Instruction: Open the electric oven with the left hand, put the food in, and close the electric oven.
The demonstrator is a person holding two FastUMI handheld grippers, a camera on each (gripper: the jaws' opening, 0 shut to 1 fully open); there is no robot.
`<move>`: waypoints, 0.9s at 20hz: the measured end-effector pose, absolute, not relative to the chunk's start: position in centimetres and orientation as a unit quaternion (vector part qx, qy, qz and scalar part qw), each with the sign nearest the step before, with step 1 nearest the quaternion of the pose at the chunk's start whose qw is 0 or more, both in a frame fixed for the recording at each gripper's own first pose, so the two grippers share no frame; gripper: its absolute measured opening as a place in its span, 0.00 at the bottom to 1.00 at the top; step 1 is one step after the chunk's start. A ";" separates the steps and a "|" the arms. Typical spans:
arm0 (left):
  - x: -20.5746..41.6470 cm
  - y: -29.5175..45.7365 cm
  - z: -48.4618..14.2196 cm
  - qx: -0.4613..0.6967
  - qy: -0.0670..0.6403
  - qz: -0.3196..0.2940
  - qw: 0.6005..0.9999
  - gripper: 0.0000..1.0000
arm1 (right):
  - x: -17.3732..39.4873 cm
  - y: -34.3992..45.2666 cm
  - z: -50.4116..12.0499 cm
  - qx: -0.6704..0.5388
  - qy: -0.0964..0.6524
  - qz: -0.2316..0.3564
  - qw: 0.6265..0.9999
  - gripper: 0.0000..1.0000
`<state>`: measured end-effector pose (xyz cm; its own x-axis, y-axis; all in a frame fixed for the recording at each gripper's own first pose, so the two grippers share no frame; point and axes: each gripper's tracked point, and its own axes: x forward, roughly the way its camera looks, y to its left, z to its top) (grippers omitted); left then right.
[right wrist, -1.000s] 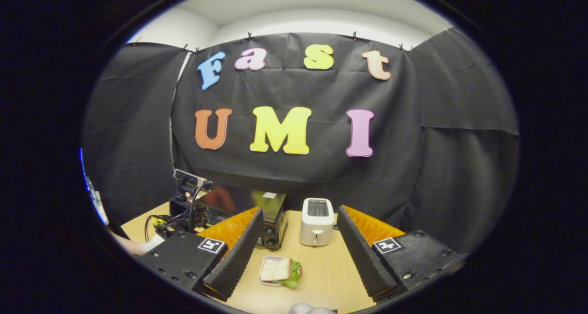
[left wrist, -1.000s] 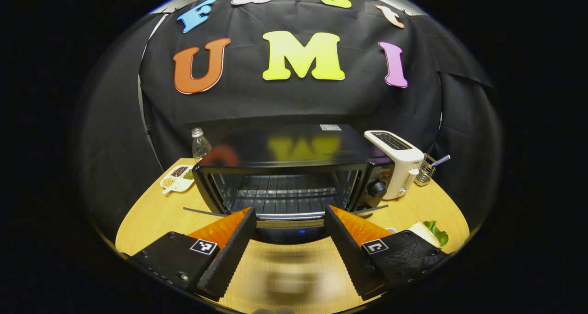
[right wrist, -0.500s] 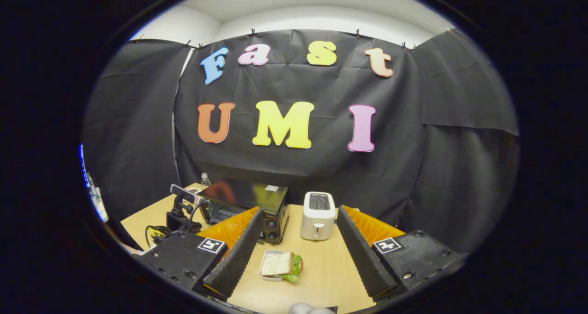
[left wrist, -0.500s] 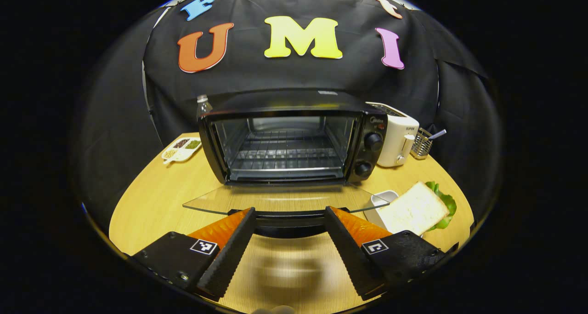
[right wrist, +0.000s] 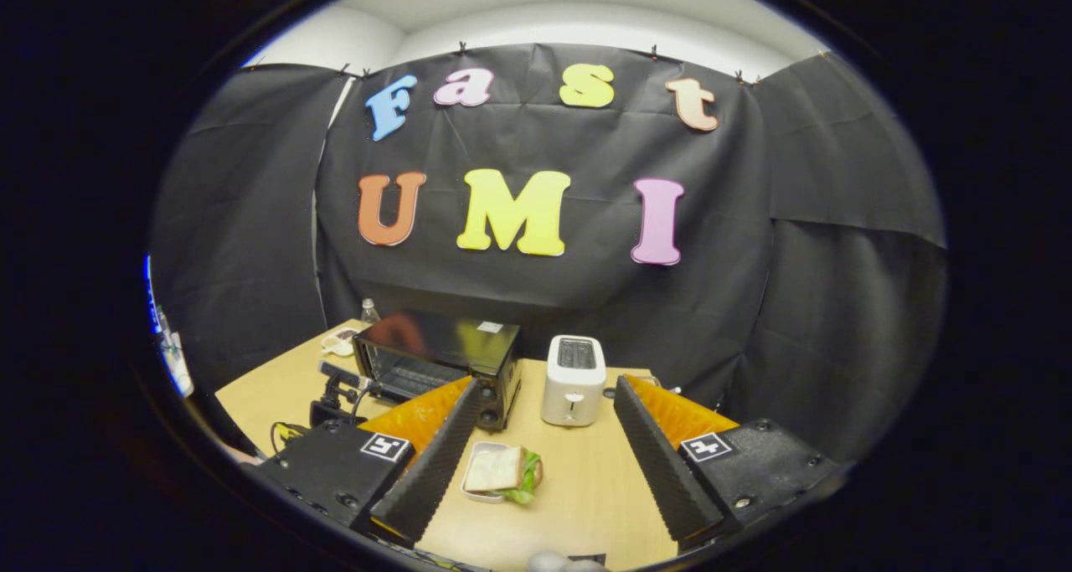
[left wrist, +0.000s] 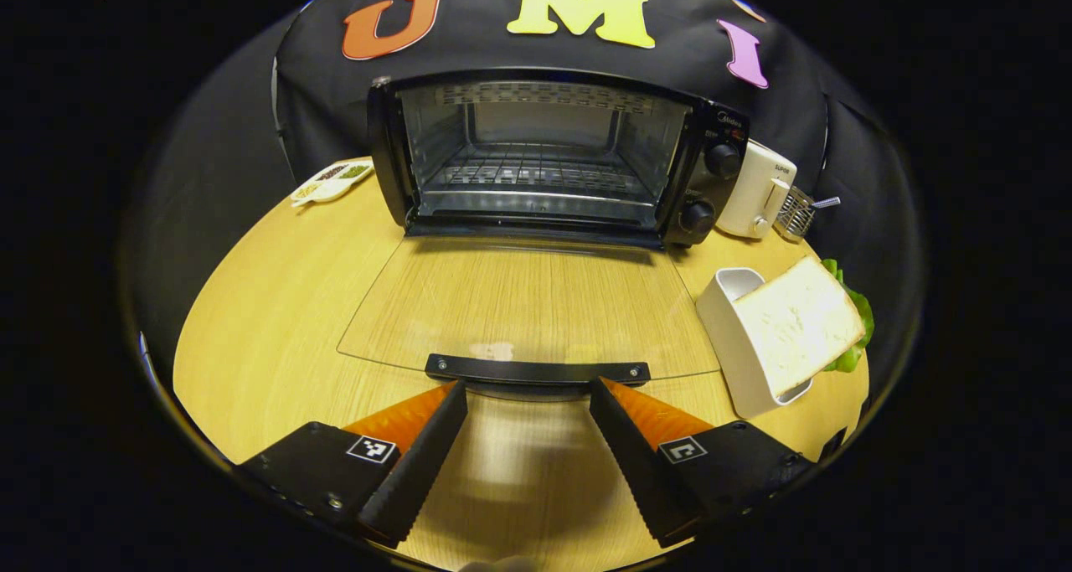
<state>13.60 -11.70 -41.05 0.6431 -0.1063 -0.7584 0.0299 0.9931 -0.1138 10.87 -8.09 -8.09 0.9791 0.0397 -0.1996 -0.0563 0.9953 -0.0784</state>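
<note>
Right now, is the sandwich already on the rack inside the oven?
No. In the left gripper view the oven rack is bare, and the sandwich leans on its white dish on the table.

Dim booth, overhead light, sharp centre, edges fisheye-bent.

The left gripper view looks down from close at the open oven (left wrist: 544,157); the right gripper view faces it from farther right; both share the sandwich (right wrist: 505,474).

Each tool (left wrist: 528,396) has black screwed housings bearing square black-and-white markers.
</note>
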 end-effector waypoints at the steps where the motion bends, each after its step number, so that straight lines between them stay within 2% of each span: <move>1: 13.7 -11.7 -41.1 -0.044 0.421 -0.039 0.905 0.98 | 11.0 -8.2 -8.4 -0.040 0.101 0.025 0.994 1.00; 2: 13.6 -11.7 -41.2 -0.042 0.421 -0.039 0.905 0.98 | 11.2 -8.3 -8.7 -0.040 0.106 0.025 0.993 1.00; 3: 13.6 -11.7 -41.3 -0.039 0.422 -0.039 0.905 0.98 | 11.3 -8.3 -9.1 -0.039 0.110 0.026 0.993 0.95; 4: 13.6 -11.7 -41.1 -0.038 0.420 -0.037 0.906 0.98 | 11.5 -8.3 -9.4 -0.038 0.115 0.028 0.992 1.00; 5: 13.8 -11.6 -40.6 -0.033 0.412 -0.034 0.910 0.98 | 11.8 -8.3 -9.6 -0.037 0.117 0.030 0.992 0.95; 6: 14.0 -11.5 -40.0 -0.025 0.399 -0.030 0.916 0.98 | 11.9 -8.4 -9.6 -0.037 0.118 0.031 0.992 1.00; 8: 14.3 -11.3 -38.5 -0.008 0.371 -0.025 0.928 0.97 | 12.4 -8.7 -9.5 -0.040 0.116 0.032 0.992 1.00; 13: 13.7 -11.4 -31.1 -0.025 0.286 -0.031 0.957 0.96 | 13.4 -9.7 -9.8 -0.042 0.121 0.033 0.991 1.00; 18: 11.3 -9.6 -23.4 -0.035 0.219 -0.024 0.975 0.97 | 13.9 -10.1 -13.7 -0.023 0.165 0.037 0.985 1.00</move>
<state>11.34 -9.60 -23.41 0.9031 -0.0625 -0.4249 0.0315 0.9963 -0.0796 13.90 -10.12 -13.69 0.9430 0.0663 -0.3260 -0.0813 0.9962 -0.0324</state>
